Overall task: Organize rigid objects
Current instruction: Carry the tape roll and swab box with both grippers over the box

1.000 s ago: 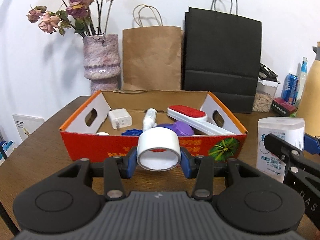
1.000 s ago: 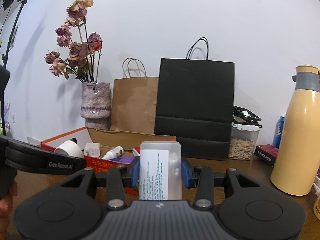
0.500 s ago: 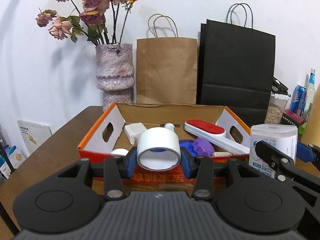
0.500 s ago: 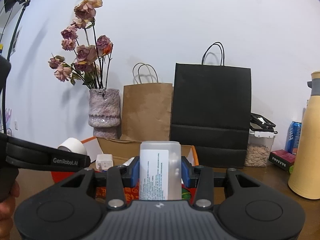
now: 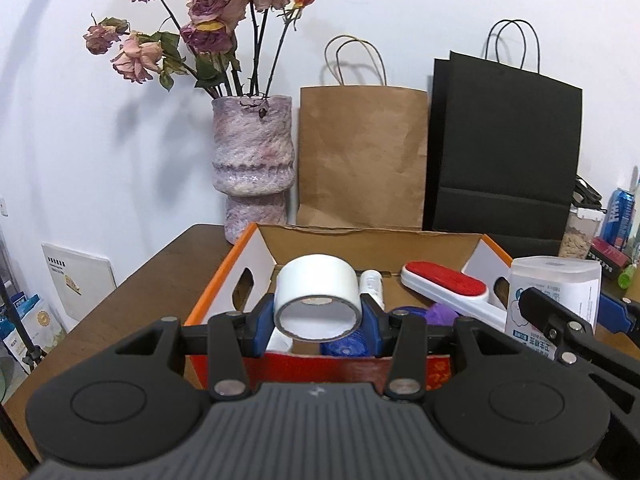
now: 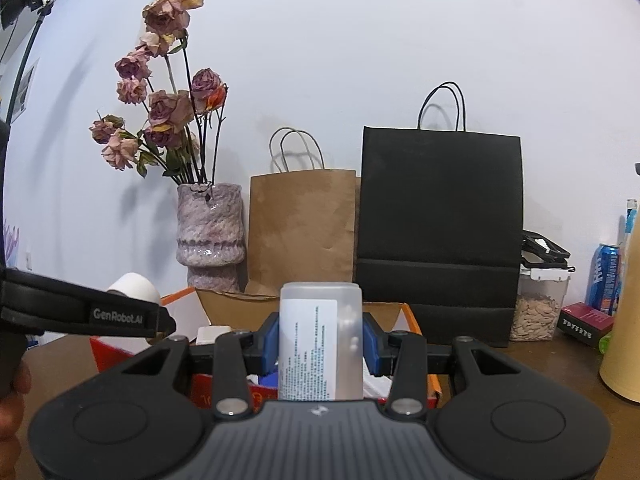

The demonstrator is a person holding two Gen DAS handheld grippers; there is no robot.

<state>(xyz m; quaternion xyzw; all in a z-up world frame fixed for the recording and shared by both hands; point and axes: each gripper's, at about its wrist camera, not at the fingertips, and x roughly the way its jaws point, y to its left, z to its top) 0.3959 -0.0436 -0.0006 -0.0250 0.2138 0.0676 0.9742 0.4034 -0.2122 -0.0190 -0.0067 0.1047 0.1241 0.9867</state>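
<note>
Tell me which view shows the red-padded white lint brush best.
Left wrist view: the red-padded white lint brush lies in plain sight inside the orange cardboard box, pad up. In the right wrist view the held translucent plastic container blocks it; no brush visible.

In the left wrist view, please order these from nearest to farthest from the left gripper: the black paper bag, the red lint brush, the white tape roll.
1. White tape roll, held between the jaws of the left gripper.
2. Red lint brush, inside the cardboard box, to the right.
3. Black paper bag, against the wall behind the box.
</note>
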